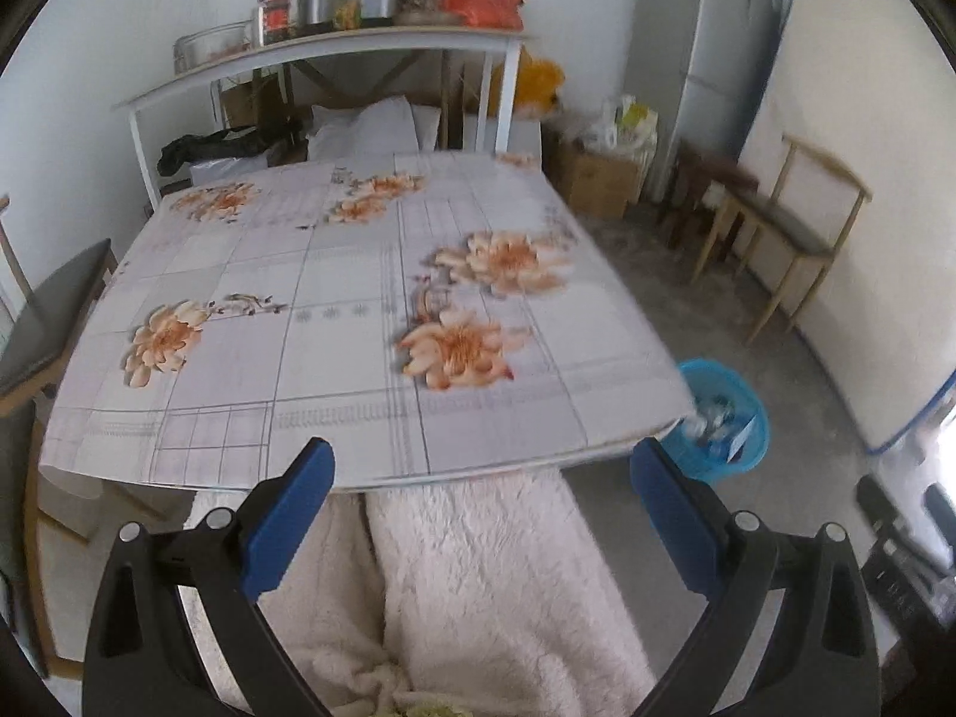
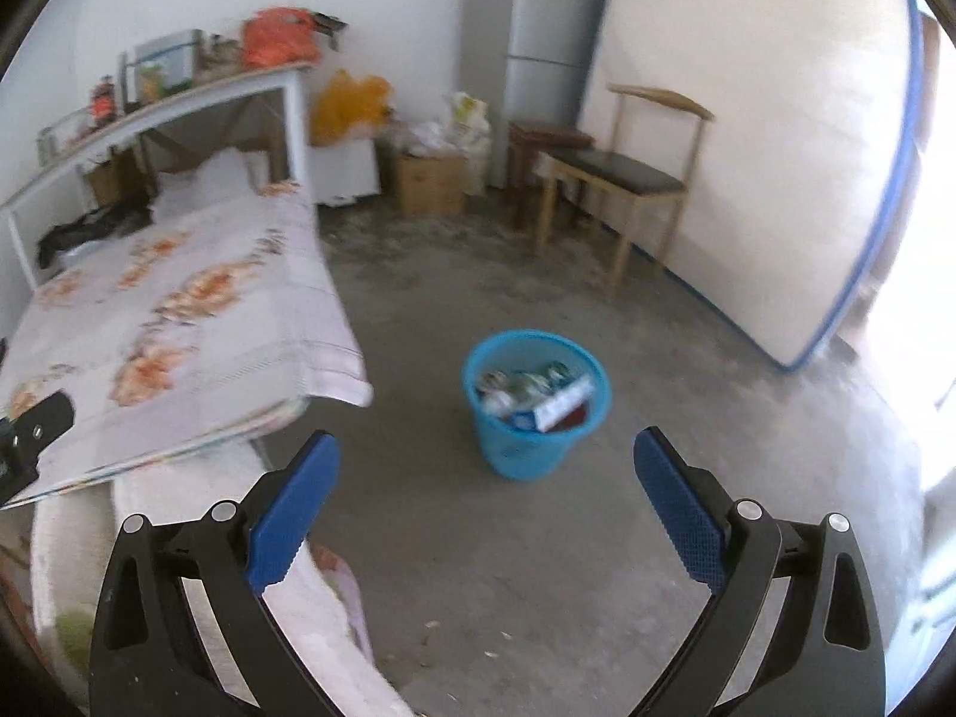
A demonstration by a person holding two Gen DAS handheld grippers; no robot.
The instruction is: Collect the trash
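On the grey concrete floor just beside the corner of the flower-patterned worktop [image 2: 179,322], the round blue plastic bin [image 2: 536,403] sits full of trash, while the right hand-held gripper [image 2: 487,463] and left hand-held gripper [image 1: 481,469] both gape wide, holding nothing.

A: What colour is the bin [image 2: 536,405]?
B: Bright blue. The counter's cloth [image 1: 334,322] is white, gridded grey, with orange flowers.
A: And the tongs' pads [image 2: 294,505]?
B: Blue on black.
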